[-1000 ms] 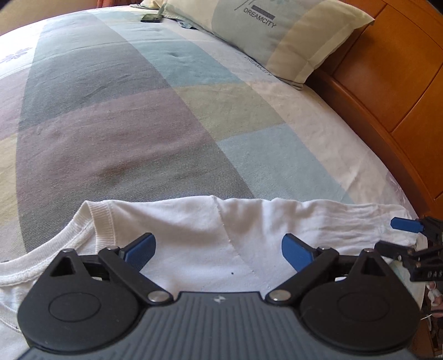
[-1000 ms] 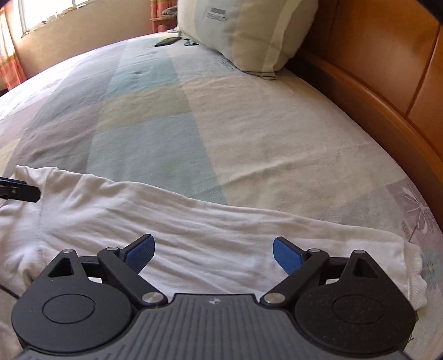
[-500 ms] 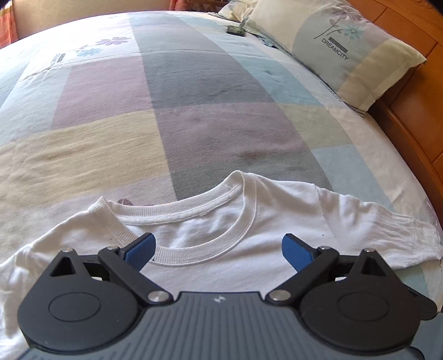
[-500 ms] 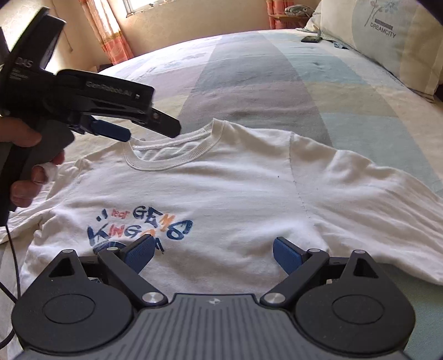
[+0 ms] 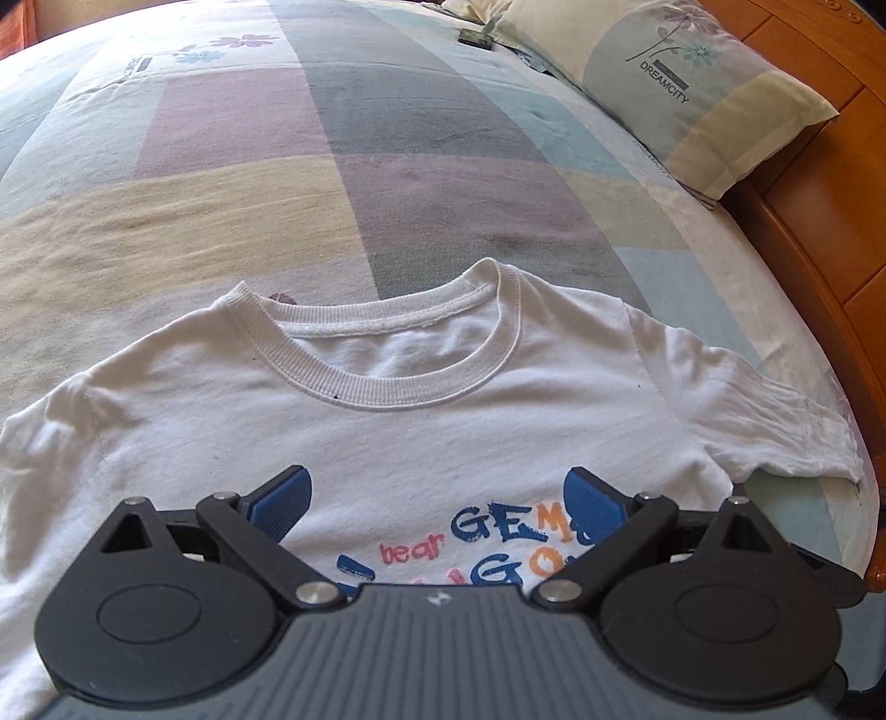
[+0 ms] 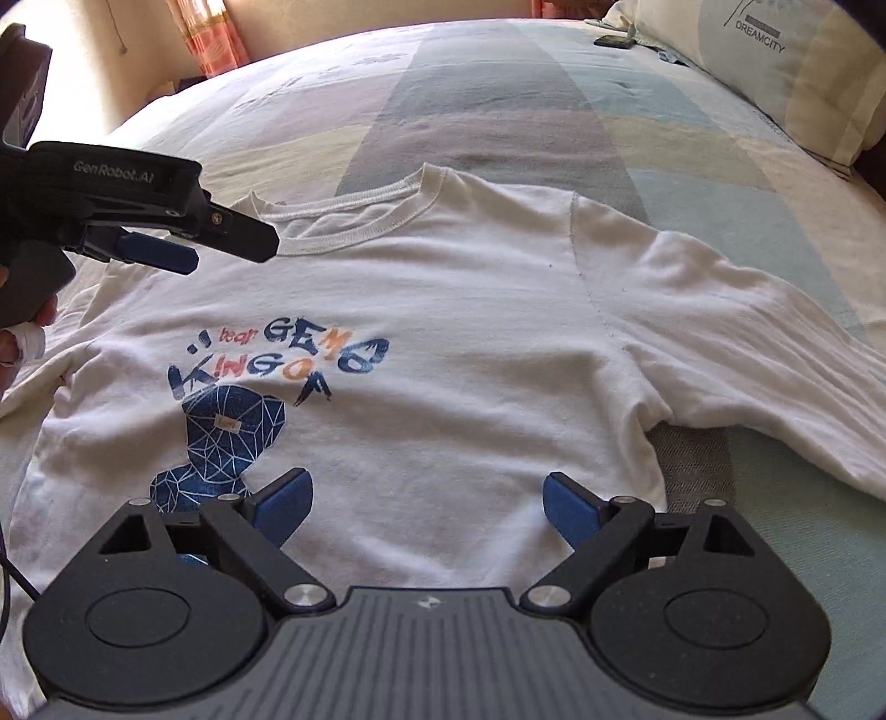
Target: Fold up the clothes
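Closest in, the right gripper (image 6: 423, 501) hangs low over the lower front of the white T-shirt (image 6: 470, 343), its blue-padded jaws spread wide with nothing between them. The shirt lies face up and flat on the bed (image 6: 498, 94), neck pointing away toward the far side, with a blue and orange print (image 6: 266, 360) on its chest: lettering above a faceted blue figure.

The left gripper (image 5: 437, 501) is also over the shirt, at chest level above the lettering, and its jaws too stand wide apart, gripping nothing. From the right side you can see it reaching in from the left, near the collar, with a person's hand (image 6: 22, 338) on its handle, a white wrap on one finger.

Further on, the ribbed collar (image 5: 398, 354) lies open and round. One sleeve (image 6: 764, 360) stretches out to the right, wrinkled, toward the bed's edge; the other sleeve (image 5: 39, 437) lies out to the left.

Beyond the shirt runs the bedspread in pale checks of purple, yellow, grey and blue. At the far right, a pillow (image 5: 681, 83) printed "DREAMCITY" rests against the wooden headboard (image 5: 819, 221), and a small dark object (image 5: 475, 37) lies on the bed near it; I cannot tell what it is.
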Demonstrator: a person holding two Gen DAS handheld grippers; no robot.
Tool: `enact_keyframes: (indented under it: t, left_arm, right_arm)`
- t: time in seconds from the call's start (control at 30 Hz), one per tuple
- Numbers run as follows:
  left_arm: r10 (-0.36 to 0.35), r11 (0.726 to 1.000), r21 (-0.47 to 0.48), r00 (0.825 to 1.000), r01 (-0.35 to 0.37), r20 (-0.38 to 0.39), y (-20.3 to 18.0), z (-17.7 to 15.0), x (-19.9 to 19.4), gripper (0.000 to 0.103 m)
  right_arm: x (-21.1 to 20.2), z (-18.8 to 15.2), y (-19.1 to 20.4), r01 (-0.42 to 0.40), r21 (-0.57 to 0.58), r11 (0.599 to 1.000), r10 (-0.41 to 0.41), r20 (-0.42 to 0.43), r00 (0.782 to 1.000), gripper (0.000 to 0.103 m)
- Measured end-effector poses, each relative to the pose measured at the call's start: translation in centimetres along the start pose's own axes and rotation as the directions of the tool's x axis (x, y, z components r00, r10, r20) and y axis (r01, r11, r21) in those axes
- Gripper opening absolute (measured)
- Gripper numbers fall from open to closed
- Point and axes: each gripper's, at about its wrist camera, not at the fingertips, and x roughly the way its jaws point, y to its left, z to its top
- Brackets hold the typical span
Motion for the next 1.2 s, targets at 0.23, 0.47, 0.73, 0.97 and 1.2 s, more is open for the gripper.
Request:
enact_keyframes:
  t: [0.23,0.47,0.73,0.97,1.2]
  left_arm:
    - [0.044,0.991,0.125,0.999,-0.043,-0.010,0.2,-0.5,-0.8,0.097]
    - [0.074,0.993,0.095,0.997,-0.072,-0.013,1.9,-1.0,-1.5,0.098]
    - [0.122,0.990,0.070,0.992,-0.121,-0.014,4.7,-3.1,-2.1,0.098]
    - [0.136,0.989,-0.051,0.990,-0.137,-0.027,7.0,-4.9,-1.8,0.097]
    - [0.152,0.980,-0.122,0.988,-0.154,-0.026,7.5,-4.7,-1.9,0.097]
  right_arm:
    - [-2.2,-2.5,-2.2,0.062,0.024,0.998,-0.062,-0.037,0.997,0.096]
    - [-2.8,2.4,-2.6,0.070,0.048,0.996,-0.074,0.078,0.994,0.096]
    - [2.4,11.0,-1.4,-0.009,-0.071,0.997,0.024,0.218,0.976,0.099]
    - [8.4,13.9,-2.3,-0.029,0.008,1.000,0.028,0.142,0.989,0.100]
    - [10.7,17.3,-3.1,-0.013,0.020,1.000,0.010,0.143,0.990,0.103]
